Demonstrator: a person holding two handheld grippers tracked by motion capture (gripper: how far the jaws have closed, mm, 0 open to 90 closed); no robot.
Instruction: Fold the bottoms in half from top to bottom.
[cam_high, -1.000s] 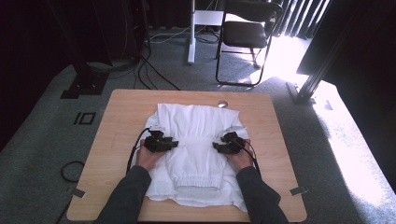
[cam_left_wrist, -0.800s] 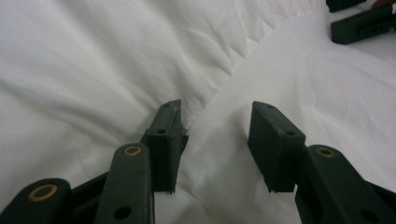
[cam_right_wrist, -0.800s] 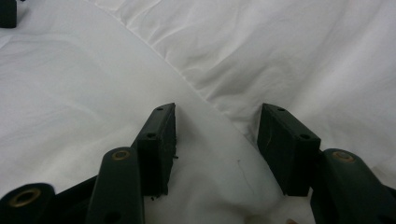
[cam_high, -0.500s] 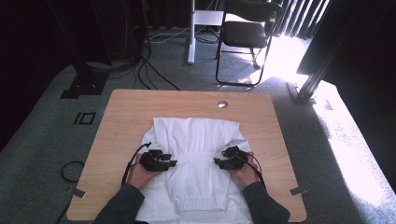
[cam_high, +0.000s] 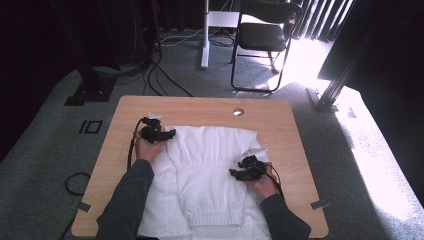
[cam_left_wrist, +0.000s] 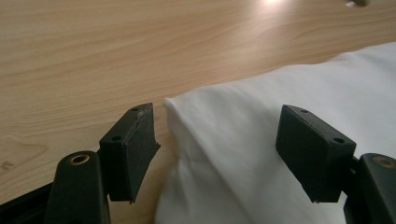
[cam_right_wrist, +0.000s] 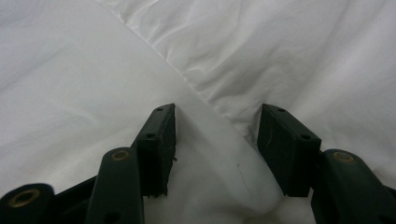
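A white garment lies spread on the wooden table, reaching from mid-table to the near edge. The left gripper sits at the garment's far left corner; its jaws have just been opening and stand wide, the cloth corner loose between them. The right gripper holds a fold of the garment near its right edge.
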